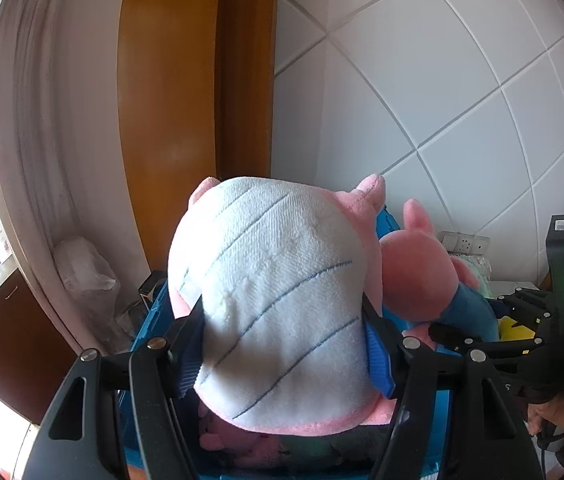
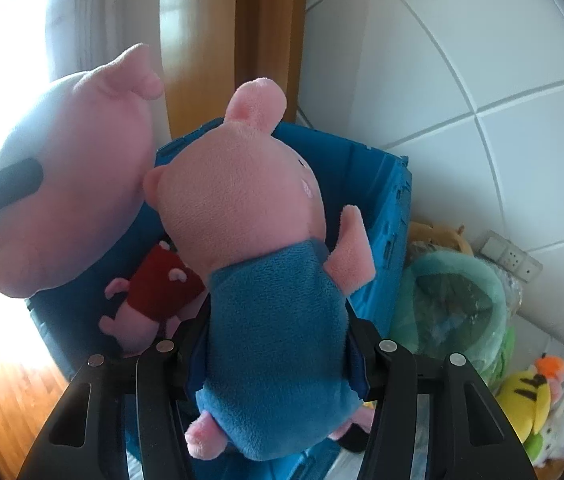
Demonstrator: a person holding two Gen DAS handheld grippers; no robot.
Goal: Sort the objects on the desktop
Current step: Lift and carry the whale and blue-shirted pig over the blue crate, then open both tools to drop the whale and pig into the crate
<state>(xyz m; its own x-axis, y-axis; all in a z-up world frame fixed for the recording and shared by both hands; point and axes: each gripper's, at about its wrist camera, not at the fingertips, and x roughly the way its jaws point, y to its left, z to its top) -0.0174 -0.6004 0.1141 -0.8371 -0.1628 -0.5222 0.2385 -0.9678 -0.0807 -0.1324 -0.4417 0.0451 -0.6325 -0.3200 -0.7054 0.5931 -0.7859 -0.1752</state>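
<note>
The left gripper (image 1: 283,344) pinches a big pink pig toy (image 1: 278,304) by its white striped belly, blue pads pressed into the plush on both sides. The right gripper (image 2: 278,350) pinches a smaller pig toy in a blue shirt (image 2: 266,264) around the middle. Both toys hang over a blue crate (image 2: 377,200), where a little pig in a red dress (image 2: 154,292) already lies at about 8 o'clock in the right wrist view.

The main risk, I judge, is crowding: the two toys are nearly touching above the opening, so letting both go at once could bump one onto the rim and off the side. The big toy bulges well past its pads and may snag the near wall. The soft plush could also slip loose early.

The crate stands close to a tiled wall (image 2: 481,80) at 1 o'clock and a wooden door frame (image 2: 270,40) at 12. A green bag (image 2: 457,304) and other toys crowd the 3 to 4 o'clock side. The open room lies toward 8 o'clock, over the wooden floor (image 2: 14,380).
</note>
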